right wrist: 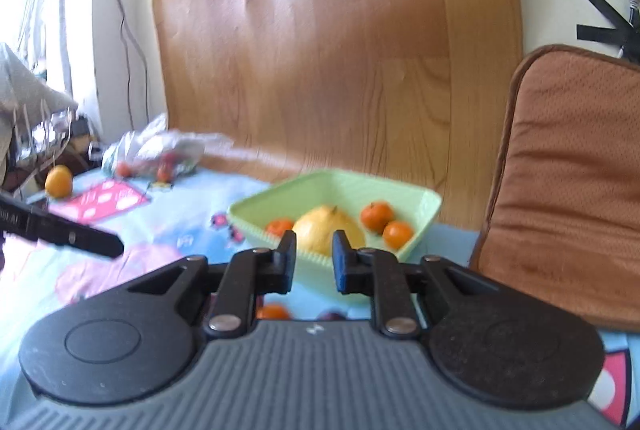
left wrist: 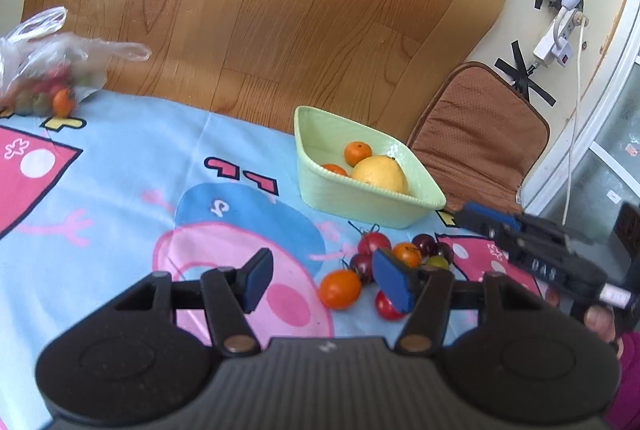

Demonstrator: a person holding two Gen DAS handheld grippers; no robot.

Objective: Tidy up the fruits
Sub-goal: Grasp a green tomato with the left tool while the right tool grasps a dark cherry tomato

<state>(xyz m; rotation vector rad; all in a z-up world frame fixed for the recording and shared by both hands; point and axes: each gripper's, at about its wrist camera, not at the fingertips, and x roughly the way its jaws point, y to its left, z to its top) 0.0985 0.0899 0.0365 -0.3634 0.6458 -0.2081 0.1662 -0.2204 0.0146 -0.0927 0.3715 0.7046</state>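
Observation:
A pale green basket (left wrist: 320, 186) stands on the cartoon cloth and holds a big yellow citrus (left wrist: 380, 174) and small oranges (left wrist: 357, 153). Loose cherry tomatoes lie in front of it: an orange one (left wrist: 340, 288), dark red ones (left wrist: 374, 242) and a red one (left wrist: 386, 306). My left gripper (left wrist: 324, 280) is open and empty, hovering over the cloth just left of the tomatoes. My right gripper (right wrist: 314, 262) is open and empty, above the cloth in front of the basket (right wrist: 424, 218); it also shows in the left wrist view (left wrist: 532, 250).
A clear plastic bag (left wrist: 48, 70) with more small fruit lies at the cloth's far left. A lone orange fruit (right wrist: 59, 181) sits far left. A brown cushion (right wrist: 568, 182) leans at the right. A wooden board (left wrist: 260, 10) stands behind the cloth.

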